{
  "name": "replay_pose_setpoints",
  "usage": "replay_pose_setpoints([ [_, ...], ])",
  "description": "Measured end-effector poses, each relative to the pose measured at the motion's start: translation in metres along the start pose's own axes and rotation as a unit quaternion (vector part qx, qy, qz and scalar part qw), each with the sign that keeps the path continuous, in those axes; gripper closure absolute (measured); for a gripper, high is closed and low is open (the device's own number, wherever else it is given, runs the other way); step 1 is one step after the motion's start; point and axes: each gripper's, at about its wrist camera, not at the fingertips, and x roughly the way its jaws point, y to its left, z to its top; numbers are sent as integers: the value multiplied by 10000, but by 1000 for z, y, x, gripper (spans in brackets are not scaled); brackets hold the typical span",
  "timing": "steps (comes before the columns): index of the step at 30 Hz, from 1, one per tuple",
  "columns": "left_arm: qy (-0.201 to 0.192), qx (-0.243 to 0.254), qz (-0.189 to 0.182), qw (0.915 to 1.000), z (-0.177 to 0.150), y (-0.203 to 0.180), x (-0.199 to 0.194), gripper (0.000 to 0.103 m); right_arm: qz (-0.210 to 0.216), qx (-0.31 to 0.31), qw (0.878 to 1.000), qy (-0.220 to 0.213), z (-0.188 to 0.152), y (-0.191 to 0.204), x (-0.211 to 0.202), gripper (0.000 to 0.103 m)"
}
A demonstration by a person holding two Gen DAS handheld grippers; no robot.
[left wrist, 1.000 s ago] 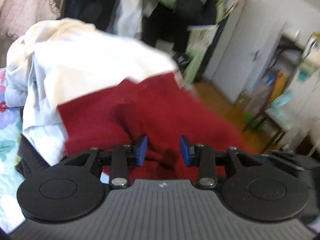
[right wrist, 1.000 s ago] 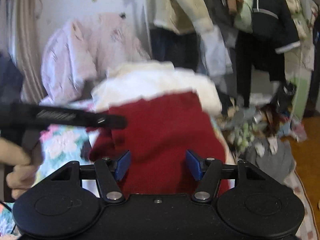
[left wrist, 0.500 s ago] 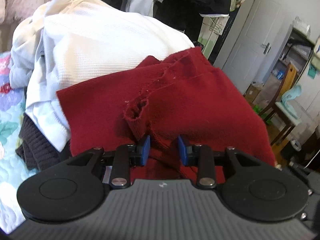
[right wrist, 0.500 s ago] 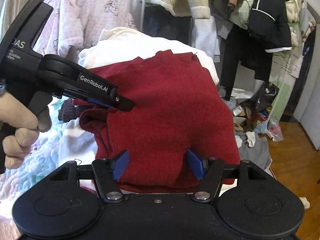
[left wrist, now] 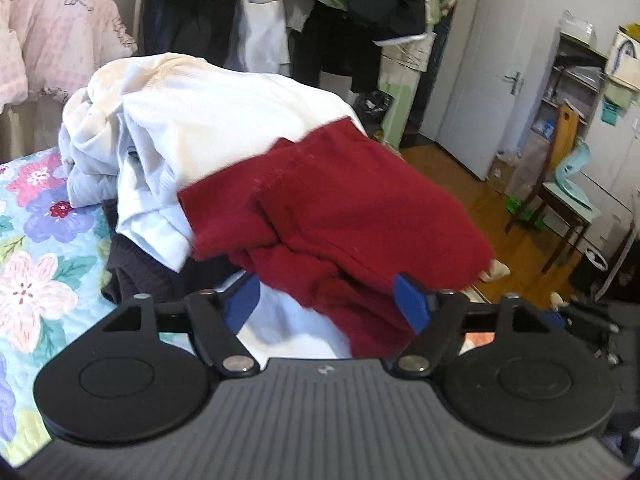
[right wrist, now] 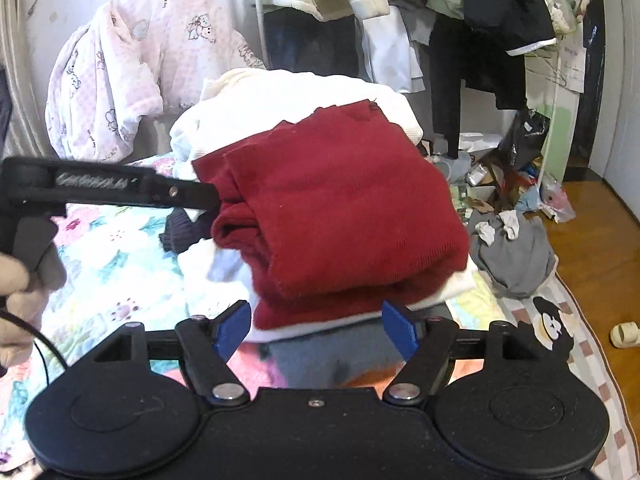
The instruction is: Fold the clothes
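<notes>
A dark red knit sweater (left wrist: pixel 352 208) lies folded on top of a pile of white clothes (left wrist: pixel 208 116) on the bed; it also shows in the right wrist view (right wrist: pixel 336 208). My left gripper (left wrist: pixel 326 300) is open, its blue pads on either side of the sweater's near lower edge, not clamping it. In the right wrist view the left gripper (right wrist: pixel 200 196) reaches in from the left to the sweater's left edge. My right gripper (right wrist: pixel 316 326) is open and empty, just in front of the folded sweater.
A floral quilt (left wrist: pixel 36 240) covers the bed. A dark knit garment (left wrist: pixel 132 272) sticks out under the pile. Hanging clothes (right wrist: pixel 400 12) and a pink robe (right wrist: pixel 132 68) stand behind. Loose clothes (right wrist: pixel 508 248) litter the floor to the right, by the wooden floor (right wrist: pixel 592 232).
My left gripper has opened and let go of the red sweater, which now lies folded on the pile. My right gripper has stayed open and drawn back slightly.
</notes>
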Motion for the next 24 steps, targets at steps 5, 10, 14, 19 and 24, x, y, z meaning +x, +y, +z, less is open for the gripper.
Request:
replay_pose_setpoints([
  [5, -107, -130, -86, 9998, -11, -7, -18, 19, 191, 6, 9978, -628, -4, 4, -28, 26],
  [10, -137, 181, 96, 9997, -22, -20, -31, 17, 144, -48, 9977, -654, -4, 4, -40, 26],
  [14, -246, 378, 340, 9984, -29, -30, -41, 11, 222, 24, 9978, -622, -5, 5, -43, 25],
  [19, -300, 707, 629, 9951, -36, -41, -48, 8, 142, 26, 9980, -616, -8, 8, -46, 25],
  [24, -237, 421, 426, 9979, -41, -37, -46, 8, 56, 148, 9974, -702, -14, 5, -51, 25],
])
